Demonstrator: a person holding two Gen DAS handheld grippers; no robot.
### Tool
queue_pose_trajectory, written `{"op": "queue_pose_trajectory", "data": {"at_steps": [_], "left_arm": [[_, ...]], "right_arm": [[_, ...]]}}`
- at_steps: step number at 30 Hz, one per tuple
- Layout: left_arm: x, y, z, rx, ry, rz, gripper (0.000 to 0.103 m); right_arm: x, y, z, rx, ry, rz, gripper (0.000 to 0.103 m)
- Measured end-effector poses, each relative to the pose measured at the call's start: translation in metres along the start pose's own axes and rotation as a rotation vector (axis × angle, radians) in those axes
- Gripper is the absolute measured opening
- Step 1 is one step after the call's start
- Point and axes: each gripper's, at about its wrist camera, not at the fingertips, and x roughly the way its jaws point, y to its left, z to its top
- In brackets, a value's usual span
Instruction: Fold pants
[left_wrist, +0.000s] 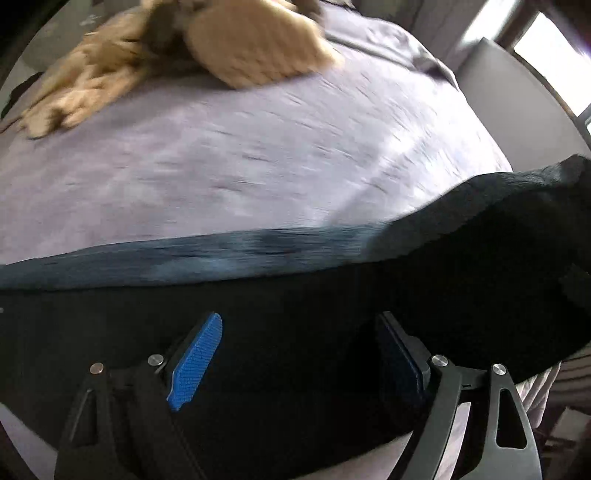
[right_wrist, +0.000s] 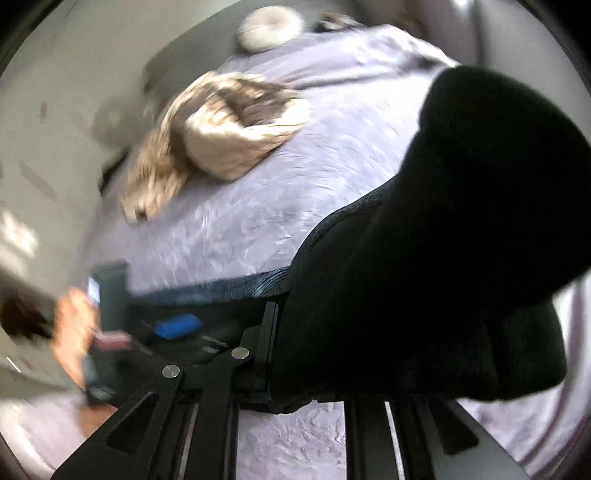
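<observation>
In the left wrist view we see the left gripper (left_wrist: 295, 354) at the bottom of the frame with its fingers (left_wrist: 195, 362) spread apart. The black pants (left_wrist: 332, 295) lie across the gap between the blue pads, filling the lower half of the frame and rising toward the right edge. We cannot tell whether the pads touch the cloth.

In the right wrist view the right gripper (right_wrist: 280, 354) comes up from the bottom centre. Only its left finger (right_wrist: 264, 343) shows clearly; the pants (right_wrist: 443, 240) bunch over the rest, a thick black fold rising to the upper right of the frame. The cloth seems pinched at that finger, but with the other finger hidden we cannot tell how the gripper is set. At the lower left of this view, blurred, a bare hand (right_wrist: 72, 332) holds the left gripper (right_wrist: 177, 326), one blue pad visible.

The pants rest on a bed (left_wrist: 258, 155) with a lilac cover. In the upper left of both frames lies a crumpled tan garment (right_wrist: 221, 140), well apart from the pants. A round pale cushion (right_wrist: 267, 27) sits at the top of the right wrist view.
</observation>
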Motion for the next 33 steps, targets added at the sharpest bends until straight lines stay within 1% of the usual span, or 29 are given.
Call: {"op": "queue_pose_trajectory", "data": {"at_steps": [1,3,4,6,7,8,10,12,13,14,15,17,19,20,21,22,24,25,26,27,28,30,33], "left_arm": [[-0.009,0.019,-0.003,-0.01,-0.005,0.009,0.086],[-0.023,0.054,-0.011,-0.037,-0.006,0.039,0.086],[-0.031,0.079,-0.016,-0.061,0.0,0.063,0.086],[-0.037,0.115,-0.028,-0.11,0.009,0.098,0.086],[-0.04,0.131,-0.037,-0.137,0.018,0.12,0.086],[-0.039,0.144,-0.042,-0.157,0.026,0.138,0.086],[-0.042,0.174,-0.056,-0.199,0.043,0.177,0.086],[-0.047,0.197,-0.066,-0.228,0.057,0.201,0.086],[-0.05,0.207,-0.07,-0.239,0.058,0.202,0.086],[-0.053,0.212,-0.072,-0.241,0.057,0.199,0.086],[-0.054,0.217,-0.073,-0.241,0.058,0.194,0.086],[-0.057,0.222,-0.072,-0.235,0.059,0.172,0.086],[-0.059,0.218,-0.07,-0.223,0.05,0.128,0.086],[-0.06,0.211,-0.067,-0.211,0.045,0.09,0.086],[-0.059,0.202,-0.064,-0.194,0.048,0.035,0.086],[-0.057,0.197,-0.061,-0.183,0.057,-0.016,0.086],[-0.046,0.18,-0.055,-0.169,0.094,-0.128,0.086],[-0.041,0.173,-0.054,-0.165,0.106,-0.161,0.086],[-0.034,0.164,-0.051,-0.154,0.121,-0.201,0.086],[-0.03,0.159,-0.048,-0.148,0.125,-0.214,0.086],[-0.026,0.154,-0.045,-0.145,0.131,-0.224,0.086],[-0.018,0.148,-0.042,-0.157,0.152,-0.273,0.086],[-0.005,0.134,-0.032,-0.166,0.176,-0.333,0.086]], "right_arm": [[0.001,0.028,-0.001,-0.089,0.01,-0.054,0.015],[0.008,0.067,-0.004,-0.194,0.032,-0.118,0.019],[0.016,0.089,-0.006,-0.238,0.046,-0.143,0.019],[0.039,0.13,-0.015,-0.298,0.088,-0.163,0.024],[0.057,0.148,-0.023,-0.324,0.121,-0.18,0.031],[0.076,0.166,-0.032,-0.346,0.147,-0.202,0.041],[0.114,0.195,-0.051,-0.391,0.2,-0.251,0.054],[0.148,0.223,-0.072,-0.467,0.281,-0.345,0.055],[0.153,0.233,-0.08,-0.511,0.291,-0.395,0.055],[0.149,0.241,-0.086,-0.544,0.274,-0.411,0.055],[0.137,0.248,-0.09,-0.558,0.251,-0.374,0.055],[0.111,0.247,-0.091,-0.521,0.223,-0.272,0.057],[0.092,0.239,-0.083,-0.398,0.215,-0.111,0.058],[0.084,0.219,-0.075,-0.271,0.213,-0.012,0.058],[0.078,0.202,-0.073,-0.156,0.21,0.063,0.058],[0.076,0.173,-0.07,0.022,0.219,0.172,0.058],[0.083,0.135,-0.074,0.294,0.253,0.313,0.058],[0.085,0.115,-0.082,0.427,0.252,0.378,0.058],[0.089,0.099,-0.088,0.528,0.251,0.44,0.058],[0.091,0.093,-0.091,0.564,0.251,0.462,0.058],[0.101,0.089,-0.087,0.595,0.255,0.475,0.058],[0.107,0.085,-0.092,0.613,0.27,0.479,0.058],[0.119,0.095,-0.097,0.631,0.268,0.512,0.058]]}}
